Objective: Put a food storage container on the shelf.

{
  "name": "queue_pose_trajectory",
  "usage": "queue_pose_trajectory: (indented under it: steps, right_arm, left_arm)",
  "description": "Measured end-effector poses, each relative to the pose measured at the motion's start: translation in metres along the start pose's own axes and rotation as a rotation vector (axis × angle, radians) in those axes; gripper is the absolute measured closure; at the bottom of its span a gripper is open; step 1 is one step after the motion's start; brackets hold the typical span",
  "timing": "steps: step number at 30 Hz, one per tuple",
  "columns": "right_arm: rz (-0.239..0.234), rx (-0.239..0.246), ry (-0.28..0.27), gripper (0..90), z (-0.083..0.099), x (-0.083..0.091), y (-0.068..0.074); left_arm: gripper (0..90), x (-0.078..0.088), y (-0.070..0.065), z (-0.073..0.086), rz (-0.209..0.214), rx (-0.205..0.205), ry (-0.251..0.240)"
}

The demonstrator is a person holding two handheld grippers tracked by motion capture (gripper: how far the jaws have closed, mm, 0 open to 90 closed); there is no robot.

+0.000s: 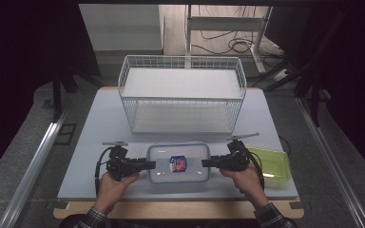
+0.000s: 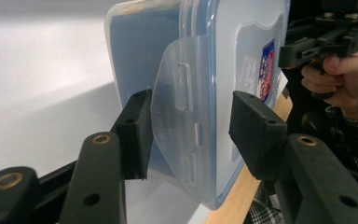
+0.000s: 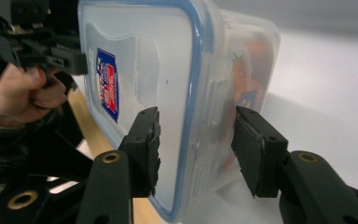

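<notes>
A clear plastic container (image 1: 178, 163) with a blue-rimmed lid and a red-and-blue label lies at the table's near edge, between my two grippers. My left gripper (image 1: 152, 165) points at its left end. In the left gripper view the container's (image 2: 223, 70) latch flap (image 2: 177, 112) sits between the jaws of my left gripper (image 2: 189, 135), the left pad (image 2: 137, 135) close against the flap and the other just off the lid. My right gripper (image 1: 204, 163) straddles the right end. In the right gripper view the container's (image 3: 168, 70) edge lies between the jaws of my right gripper (image 3: 196, 149), with small gaps.
A white wire basket (image 1: 181, 92) stands at the back of the pale table (image 1: 100, 128). A shallow green tray (image 1: 270, 163) lies just right of my right hand. The table's wooden front edge runs close under the container.
</notes>
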State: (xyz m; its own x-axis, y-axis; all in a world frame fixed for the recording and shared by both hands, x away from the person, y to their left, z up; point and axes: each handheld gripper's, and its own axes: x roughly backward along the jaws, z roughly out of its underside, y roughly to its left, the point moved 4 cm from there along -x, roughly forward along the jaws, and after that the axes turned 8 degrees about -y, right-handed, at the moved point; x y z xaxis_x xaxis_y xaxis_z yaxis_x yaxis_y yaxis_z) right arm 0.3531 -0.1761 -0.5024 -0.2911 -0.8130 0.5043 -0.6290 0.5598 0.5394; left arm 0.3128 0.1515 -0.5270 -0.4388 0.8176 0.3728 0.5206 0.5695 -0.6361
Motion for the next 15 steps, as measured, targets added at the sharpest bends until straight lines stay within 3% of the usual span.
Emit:
queue_pose_trajectory:
  steps: [4,15]
  right_arm:
    - [0.009,0.013,-0.018,52.7,-0.001,-0.002,0.002]
    - [0.01,0.072,-0.084,52.6,-0.02,0.009,0.012]
  left_arm:
    - [50.2,0.001,0.001,-0.003,-0.006,-0.006,-0.005]
    - [50.3,0.007,-0.012,-0.027,-0.002,-0.076,-0.03]
